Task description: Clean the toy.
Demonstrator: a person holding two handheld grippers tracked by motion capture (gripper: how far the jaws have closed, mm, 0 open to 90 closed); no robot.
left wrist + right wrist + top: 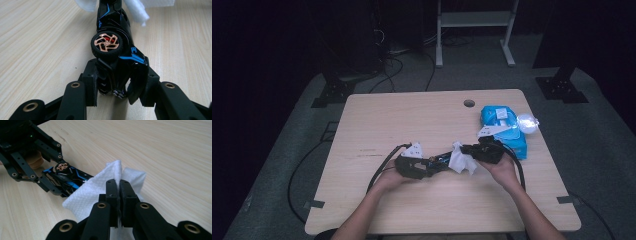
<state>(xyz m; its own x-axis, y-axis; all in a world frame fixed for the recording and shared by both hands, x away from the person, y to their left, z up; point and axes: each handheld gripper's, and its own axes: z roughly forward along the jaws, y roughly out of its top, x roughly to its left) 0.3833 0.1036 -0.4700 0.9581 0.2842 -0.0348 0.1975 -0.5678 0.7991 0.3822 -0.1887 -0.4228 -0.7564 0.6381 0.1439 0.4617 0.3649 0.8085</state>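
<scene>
A black toy car [117,50] with blue stripes and copper wheels lies on its side over the wooden table [412,120]. My left gripper [120,83] is shut on its rear end. In the high view the left gripper [424,167] holds the car [439,160] pointing right. My right gripper [119,187] is shut on a white wipe [92,192]. The wipe [461,159] hangs against the car's front end, with the right gripper [469,150] just right of it. In the right gripper view the car [66,178] lies partly under the wipe.
A blue pack of wet wipes [504,127] lies at the table's right side, with a clear round object [527,122] beside it. A round cable hole [469,103] sits near the far edge. Cables trail off the left side of the table.
</scene>
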